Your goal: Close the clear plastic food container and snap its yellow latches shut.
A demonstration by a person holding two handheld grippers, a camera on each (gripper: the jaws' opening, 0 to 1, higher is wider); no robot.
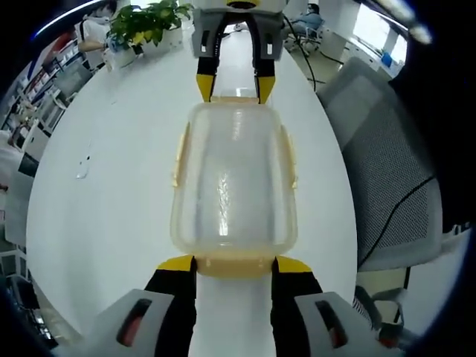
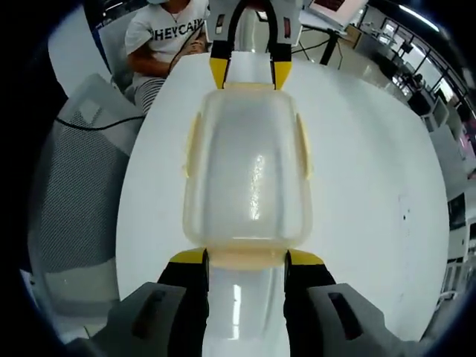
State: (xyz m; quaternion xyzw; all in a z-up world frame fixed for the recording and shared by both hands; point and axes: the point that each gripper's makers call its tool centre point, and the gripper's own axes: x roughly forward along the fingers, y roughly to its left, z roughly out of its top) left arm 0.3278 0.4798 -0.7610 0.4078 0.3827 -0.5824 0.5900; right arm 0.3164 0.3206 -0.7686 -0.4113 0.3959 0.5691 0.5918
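Observation:
The clear plastic food container [image 1: 234, 182] [image 2: 249, 175] lies lengthwise on the white table [image 1: 111, 186] [image 2: 372, 186], with its lid on. Pale yellow latches [image 1: 178, 160] [image 2: 303, 145] run along its long sides. My left gripper [image 1: 234, 265] is open at the near end in the left gripper view, its yellow-tipped jaws flanking the end latch [image 1: 234, 262]. My right gripper [image 2: 247, 258] is open at the opposite end, jaws flanking that end latch [image 2: 247, 256]. Each gripper also appears across the container in the other's view: right gripper [image 1: 234, 88], left gripper [image 2: 249, 74].
A potted plant [image 1: 145, 26] stands at the table's far end. A small object [image 1: 82, 167] lies on the table. A grey mesh chair [image 1: 387, 171] [image 2: 82, 193] sits beside the table. A person in a white shirt [image 2: 167, 37] sits at the far edge.

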